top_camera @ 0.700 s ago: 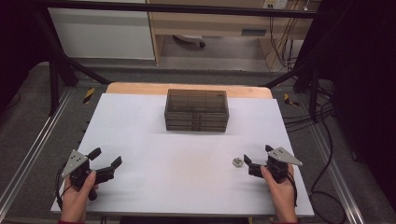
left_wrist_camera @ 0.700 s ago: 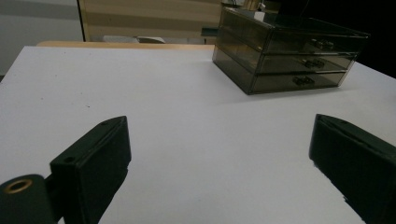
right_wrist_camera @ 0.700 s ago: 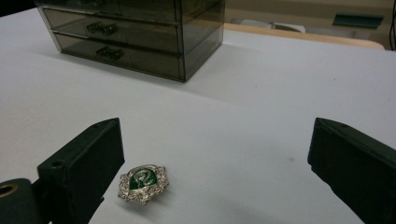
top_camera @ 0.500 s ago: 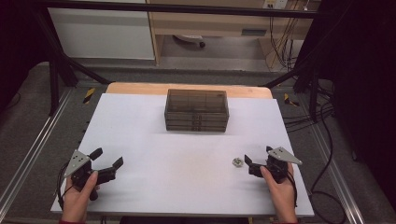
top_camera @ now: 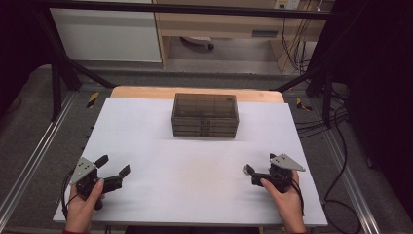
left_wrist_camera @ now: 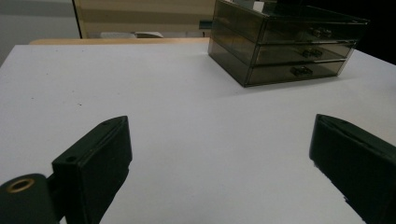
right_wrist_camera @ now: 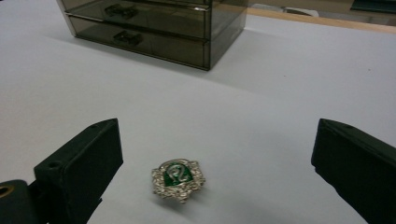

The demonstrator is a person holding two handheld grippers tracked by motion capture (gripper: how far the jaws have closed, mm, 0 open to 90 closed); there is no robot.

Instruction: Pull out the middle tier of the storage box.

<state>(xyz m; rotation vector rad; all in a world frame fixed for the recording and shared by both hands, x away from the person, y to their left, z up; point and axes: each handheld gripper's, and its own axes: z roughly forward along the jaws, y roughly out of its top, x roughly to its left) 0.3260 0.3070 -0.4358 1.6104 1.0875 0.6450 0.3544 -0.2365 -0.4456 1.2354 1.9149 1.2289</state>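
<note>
Both claws are wide open over the white counter (top_camera: 195, 161). A small green and silver badge (right_wrist_camera: 177, 179) lies flat between the right claw's (top_camera: 259, 167) jaws. The left claw (top_camera: 113, 165) holds nothing.

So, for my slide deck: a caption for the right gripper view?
Open right tongs flank a green-and-silver brooch lying before a smoky drawer box.

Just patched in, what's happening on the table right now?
A person holds a gripper in each hand over a white table. The right gripper is open, its jaws either side of a small silver and green brooch lying flat. The left gripper is open over bare table. A smoked drawer box sits farther back, drawers shut.
</note>
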